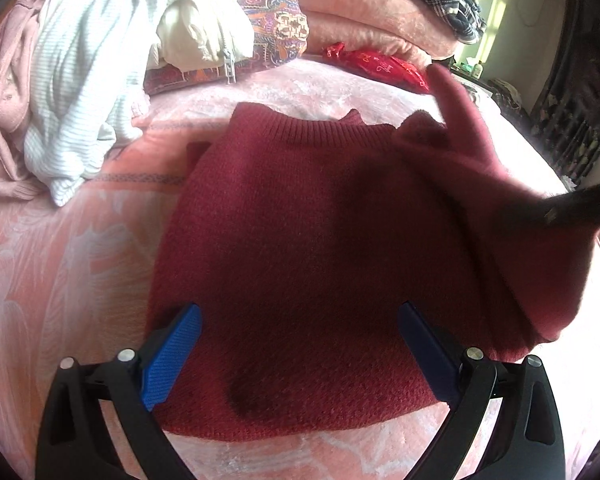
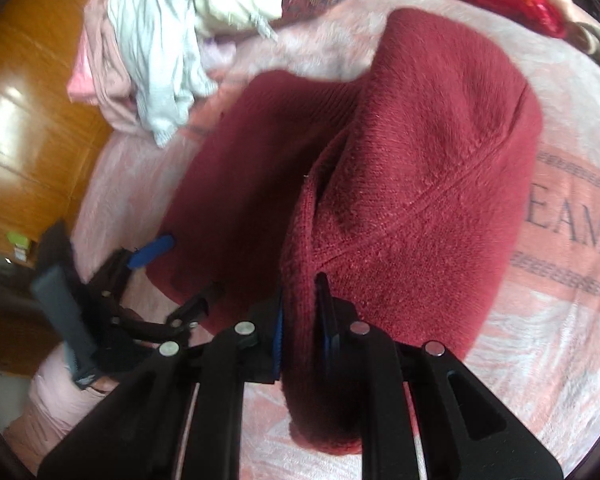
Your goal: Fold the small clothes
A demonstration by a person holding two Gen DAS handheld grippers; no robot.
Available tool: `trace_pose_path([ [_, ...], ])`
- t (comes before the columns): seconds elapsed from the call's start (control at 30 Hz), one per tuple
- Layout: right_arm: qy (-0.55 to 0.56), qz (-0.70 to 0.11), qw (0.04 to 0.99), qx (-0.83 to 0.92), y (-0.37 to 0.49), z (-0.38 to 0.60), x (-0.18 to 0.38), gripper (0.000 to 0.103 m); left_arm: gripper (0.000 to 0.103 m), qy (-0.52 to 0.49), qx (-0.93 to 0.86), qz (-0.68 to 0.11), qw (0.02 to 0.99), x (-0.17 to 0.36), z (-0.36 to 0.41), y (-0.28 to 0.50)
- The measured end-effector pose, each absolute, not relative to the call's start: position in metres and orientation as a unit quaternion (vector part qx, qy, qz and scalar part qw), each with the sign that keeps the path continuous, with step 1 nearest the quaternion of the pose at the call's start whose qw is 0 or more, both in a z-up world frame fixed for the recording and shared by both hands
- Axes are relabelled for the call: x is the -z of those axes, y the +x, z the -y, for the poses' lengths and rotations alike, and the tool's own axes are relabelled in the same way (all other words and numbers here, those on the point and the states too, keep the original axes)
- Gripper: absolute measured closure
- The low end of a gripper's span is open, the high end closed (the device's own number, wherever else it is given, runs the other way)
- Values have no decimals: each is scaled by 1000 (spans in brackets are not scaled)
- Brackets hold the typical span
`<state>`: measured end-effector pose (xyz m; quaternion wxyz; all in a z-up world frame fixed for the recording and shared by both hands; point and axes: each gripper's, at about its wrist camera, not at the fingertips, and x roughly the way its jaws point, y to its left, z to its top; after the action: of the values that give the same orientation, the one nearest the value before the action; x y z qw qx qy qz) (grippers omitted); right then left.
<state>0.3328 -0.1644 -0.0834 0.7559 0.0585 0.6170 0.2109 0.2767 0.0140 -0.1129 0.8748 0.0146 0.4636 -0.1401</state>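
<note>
Pink bedspread (image 1: 60,240), dark red sweater (image 1: 300,220) spread flat on it.

Left tongs (image 1: 300,324) spread wide over the sweater's lower part, pads apart, gripping nothing. Right tongs (image 2: 302,320) pressed together on a raised fold of sweater (image 2: 420,160) edge. Pile of pale clothes (image 1: 100,60) lies beyond the left tongs, to their left.

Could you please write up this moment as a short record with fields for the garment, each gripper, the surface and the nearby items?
garment: dark red knit sweater, lying on the bed, one side lifted and carried over the body
right gripper: shut on a fold of the sweater
left gripper: open above the sweater's hem, holding nothing
surface: pink patterned bedspread
nearby: heap of white and pink clothes, red bag
</note>
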Motion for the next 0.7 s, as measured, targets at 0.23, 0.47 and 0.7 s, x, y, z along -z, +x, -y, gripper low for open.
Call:
trace_pose_path([
  [0.23,44,-644,731,-222,339,140,113,59,4,8,146,-465,873,113,-18,275],
  [0.47,115,-630,728,-245,326,165,82,57,4,-63,163,-478,861,107,-32,281],
  [0.7,155,-605,754,-205,303,240,52,57,4,-128,198,-483,843,93,-8,295],
])
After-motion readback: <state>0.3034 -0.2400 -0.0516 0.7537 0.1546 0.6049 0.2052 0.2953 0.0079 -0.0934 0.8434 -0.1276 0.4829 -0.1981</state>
